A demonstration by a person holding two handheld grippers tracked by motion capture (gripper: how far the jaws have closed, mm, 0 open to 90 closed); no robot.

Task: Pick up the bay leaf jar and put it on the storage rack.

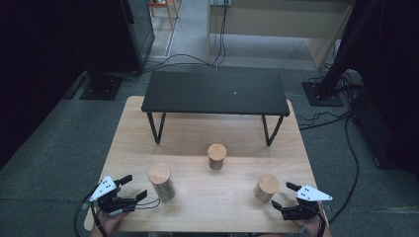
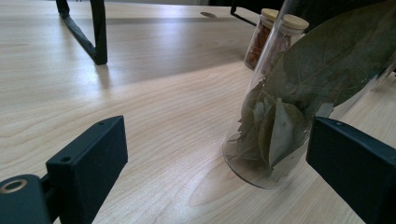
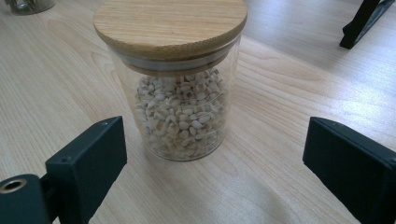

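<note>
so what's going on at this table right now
A person holds a pair of tongs in each hand at a pale wooden table. The left tongs are open beside a tall glass jar of bay leaves with a wooden lid. The right tongs are open facing a short glass jar of pale grains. Neither jar is gripped. A third jar with reddish contents stands before a black metal shelf.

No writing, label, brand, number or sign can be read anywhere in these pictures.
</note>
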